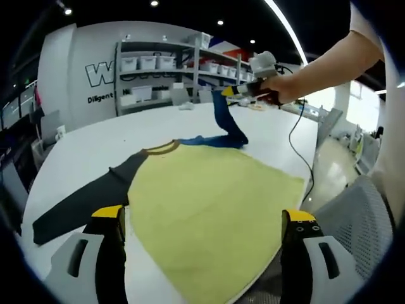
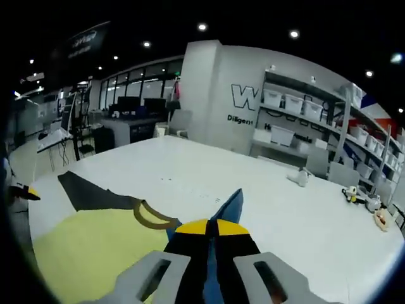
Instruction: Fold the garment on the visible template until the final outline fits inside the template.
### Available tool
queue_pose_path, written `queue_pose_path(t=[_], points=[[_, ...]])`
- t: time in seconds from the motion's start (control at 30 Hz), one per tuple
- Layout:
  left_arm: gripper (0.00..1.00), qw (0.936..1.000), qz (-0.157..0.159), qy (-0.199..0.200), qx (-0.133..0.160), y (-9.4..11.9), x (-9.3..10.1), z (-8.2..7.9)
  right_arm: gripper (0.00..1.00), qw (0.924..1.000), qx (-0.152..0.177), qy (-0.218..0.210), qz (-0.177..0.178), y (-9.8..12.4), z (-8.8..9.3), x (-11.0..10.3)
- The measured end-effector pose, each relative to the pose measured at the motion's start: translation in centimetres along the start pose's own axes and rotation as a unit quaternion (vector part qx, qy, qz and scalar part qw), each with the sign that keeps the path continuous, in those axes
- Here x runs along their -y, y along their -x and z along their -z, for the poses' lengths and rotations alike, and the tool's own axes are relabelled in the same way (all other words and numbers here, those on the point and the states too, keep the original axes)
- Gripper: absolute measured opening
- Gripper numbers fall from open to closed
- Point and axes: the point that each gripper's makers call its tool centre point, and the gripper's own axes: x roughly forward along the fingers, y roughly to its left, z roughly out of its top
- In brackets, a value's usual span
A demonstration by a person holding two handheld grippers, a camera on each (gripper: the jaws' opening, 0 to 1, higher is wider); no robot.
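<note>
- Shirt (image 1: 215, 209) lies flat on the white table (image 1: 82, 152); yellow body, dark sleeve (image 1: 82, 202) spread leftward, blue sleeve (image 1: 224, 123) lifted.
- Hem hangs over the near table edge; bare tabletop beyond the collar (image 1: 161, 149).
- Left gripper (image 1: 205, 221) hovers, jaws wide apart; right gripper (image 2: 209, 229) pinched shut on the blue sleeve, hand (image 1: 278, 87) raised.

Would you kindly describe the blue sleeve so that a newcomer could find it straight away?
Start at the white table and find the yellow shirt spread on it. Beside its brown collar, the blue sleeve rises off the table, pinched in the right claw; the dark grey sleeve opposite lies flat.
</note>
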Motion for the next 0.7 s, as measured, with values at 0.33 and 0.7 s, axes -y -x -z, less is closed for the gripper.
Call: queue_pose_path(t=[0.33,0.7], points=[[0.99,1.0000,-0.006,0.000,0.000,1.2,0.1,0.2,0.00,0.9988,0.005,0.014,-0.046,-2.6,-1.0,-6.3],[0.99,0.9999,-0.014,0.003,-0.005,2.1,-0.3,0.7,0.00,0.9959,-0.002,0.018,-0.089,-5.4,-0.5,-13.4]])
